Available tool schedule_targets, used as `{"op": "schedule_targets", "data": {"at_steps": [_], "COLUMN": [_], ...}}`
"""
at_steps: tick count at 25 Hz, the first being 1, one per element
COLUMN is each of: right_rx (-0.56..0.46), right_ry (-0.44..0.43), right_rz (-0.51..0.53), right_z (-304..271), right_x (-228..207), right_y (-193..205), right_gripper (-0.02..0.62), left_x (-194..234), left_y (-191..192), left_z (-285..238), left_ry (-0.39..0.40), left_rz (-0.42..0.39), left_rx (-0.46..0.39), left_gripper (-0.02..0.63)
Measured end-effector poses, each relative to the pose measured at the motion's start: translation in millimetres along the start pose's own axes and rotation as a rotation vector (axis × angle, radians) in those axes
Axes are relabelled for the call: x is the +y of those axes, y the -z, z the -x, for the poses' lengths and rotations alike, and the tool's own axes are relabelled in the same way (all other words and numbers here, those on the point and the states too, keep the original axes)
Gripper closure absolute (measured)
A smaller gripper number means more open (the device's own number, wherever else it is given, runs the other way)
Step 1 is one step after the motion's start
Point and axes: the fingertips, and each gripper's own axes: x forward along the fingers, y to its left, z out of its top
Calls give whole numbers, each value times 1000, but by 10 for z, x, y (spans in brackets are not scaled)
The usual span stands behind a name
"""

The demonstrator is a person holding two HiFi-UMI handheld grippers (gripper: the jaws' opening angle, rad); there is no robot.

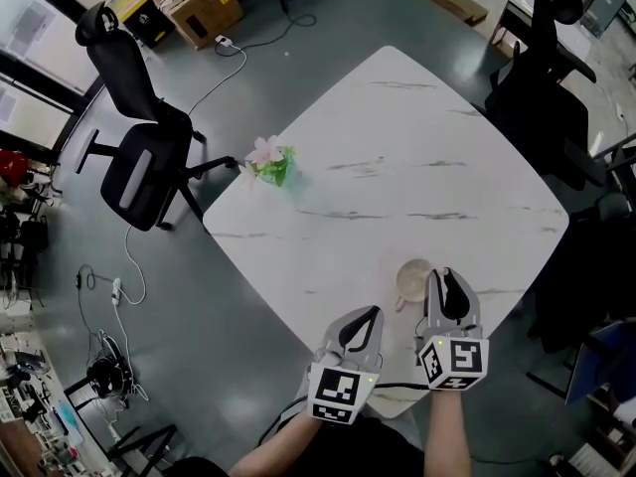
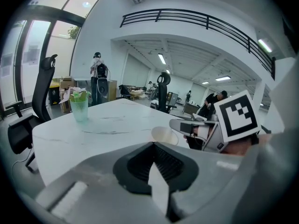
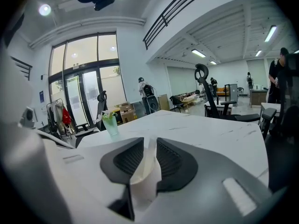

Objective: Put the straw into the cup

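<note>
Cup [image 1: 410,280] of pale paper sits on grey-veined tabletop [image 1: 397,167].

Both forearms [image 1: 442,440] reach forward side by side. The left tongs [image 1: 368,321] point ahead and downward, jaws drawn together on a thin white strip [image 2: 158,185]. The right tongs [image 1: 444,284], tilted less steeply, stand with jaws slightly apart, a white paper wall [image 3: 142,176] between them.
</note>
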Motion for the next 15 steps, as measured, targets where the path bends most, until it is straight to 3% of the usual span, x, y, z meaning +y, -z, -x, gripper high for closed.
{"op": "schedule_targets", "data": {"at_steps": [2, 8, 15], "right_rx": [-3, -29, -84], "right_ry": [4, 40, 67], "right_rz": [-1, 4, -15], "right_z": [32, 227, 578], "right_x": [-2, 10, 83], "right_y": [-18, -124, -363], "right_gripper": [491, 491, 518], "left_x": [-10, -51, -170], "left_y": [-40, -179, -485], "left_z": [17, 125, 267], "left_ry": [3, 21, 52], "left_rz": [-6, -24, -60], "left_rx": [-11, -55, -133], "left_gripper": [604, 604, 604]}}
